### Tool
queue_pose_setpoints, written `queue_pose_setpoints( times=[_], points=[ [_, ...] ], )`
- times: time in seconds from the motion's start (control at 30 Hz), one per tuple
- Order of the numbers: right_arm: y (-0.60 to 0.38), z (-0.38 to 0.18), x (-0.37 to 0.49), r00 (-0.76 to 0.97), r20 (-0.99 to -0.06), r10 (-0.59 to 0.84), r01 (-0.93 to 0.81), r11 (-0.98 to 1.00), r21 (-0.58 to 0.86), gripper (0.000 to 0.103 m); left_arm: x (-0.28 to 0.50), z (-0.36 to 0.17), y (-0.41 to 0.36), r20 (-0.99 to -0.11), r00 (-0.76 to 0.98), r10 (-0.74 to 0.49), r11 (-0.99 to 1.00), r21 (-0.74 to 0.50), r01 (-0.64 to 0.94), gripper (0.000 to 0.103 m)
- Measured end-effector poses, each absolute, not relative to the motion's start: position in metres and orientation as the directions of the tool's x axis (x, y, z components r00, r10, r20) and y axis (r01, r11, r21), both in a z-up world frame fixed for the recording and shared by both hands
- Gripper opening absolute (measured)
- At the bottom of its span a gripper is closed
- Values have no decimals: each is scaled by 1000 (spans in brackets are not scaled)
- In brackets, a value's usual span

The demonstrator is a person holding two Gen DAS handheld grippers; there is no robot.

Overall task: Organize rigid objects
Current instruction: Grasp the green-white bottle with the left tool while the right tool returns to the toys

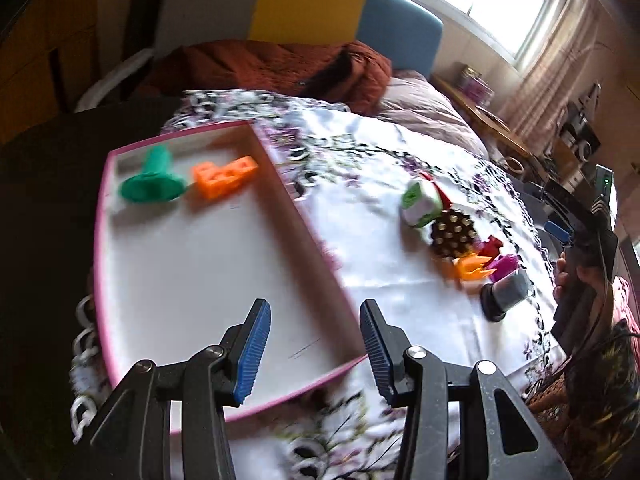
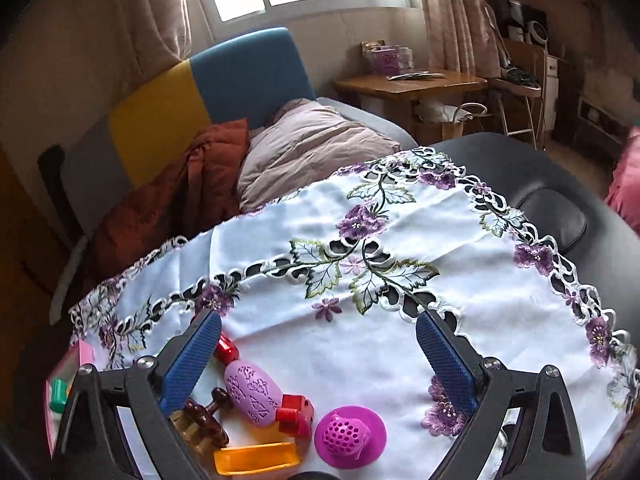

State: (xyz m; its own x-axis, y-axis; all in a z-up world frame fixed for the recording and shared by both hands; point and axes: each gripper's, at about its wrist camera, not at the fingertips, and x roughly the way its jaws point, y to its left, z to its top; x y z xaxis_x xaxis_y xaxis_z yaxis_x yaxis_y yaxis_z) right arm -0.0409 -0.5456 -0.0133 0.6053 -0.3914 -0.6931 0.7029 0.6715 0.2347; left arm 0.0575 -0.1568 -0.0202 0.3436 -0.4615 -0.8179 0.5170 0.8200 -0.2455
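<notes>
Blue-padded left tongs (image 1: 315,352) fill the bottom of the left wrist view, jaws partly apart with nothing between them, hanging over the near corner of the pink tray (image 1: 105,216). At the upper left of that tray lie a green piece (image 1: 150,182) and an orange block (image 1: 224,174), just beside each other. Right of the tray, on the flowered cloth (image 1: 360,184), the unsorted toys cluster at mid-right: a white-green cube (image 1: 420,202), a studded ball (image 1: 454,232) and smaller pieces, blurred. At the right edge a hand (image 1: 576,276) holds the other tool.

Right tongs (image 2: 318,360) stand wide apart and empty at the bottom of the right wrist view. Between and below them lie a lilac oval (image 2: 250,394), a red block (image 2: 294,414), a magenta strainer (image 2: 350,436), an orange trough (image 2: 256,456) and a brown knob (image 2: 206,416). The bench (image 2: 520,160) is dark beyond the cloth.

Judging by this, two pieces are sorted and a fresh pick is in hand. Next the right tongs would need to drop onto one toy, likely the strainer or oval, and close without nudging its neighbours.
</notes>
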Motion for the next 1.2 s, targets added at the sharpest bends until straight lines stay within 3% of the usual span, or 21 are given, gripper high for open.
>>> queue_pose_setpoints(
  times=[0.3, 0.47, 0.83, 1.0, 1.2],
  points=[
    [-535, -12, -34, 631, -690, -355, 660, 713, 237, 100, 81, -17, -249, -816, 301, -494, 752, -228, 618, 45],
    [-538, -13, -35, 637, -691, -342, 658, 709, 254, 100, 106, -23, -300, -839, 201, -506, 722, -285, 630, 45],
    [-545, -16, -36, 660, -691, -294, 641, 700, 314, 100, 150, -59, -386, -904, 96, -416, 730, -268, 629, 46],
    [-550, -19, -36, 657, -701, -277, 646, 686, 335, 100, 160, -86, -396, -929, 51, -366, 745, -260, 614, 47],
    [-551, -19, -37, 647, -703, -293, 658, 681, 321, 100, 157, -81, -371, -899, 76, -432, 721, -293, 628, 41]
  ],
)
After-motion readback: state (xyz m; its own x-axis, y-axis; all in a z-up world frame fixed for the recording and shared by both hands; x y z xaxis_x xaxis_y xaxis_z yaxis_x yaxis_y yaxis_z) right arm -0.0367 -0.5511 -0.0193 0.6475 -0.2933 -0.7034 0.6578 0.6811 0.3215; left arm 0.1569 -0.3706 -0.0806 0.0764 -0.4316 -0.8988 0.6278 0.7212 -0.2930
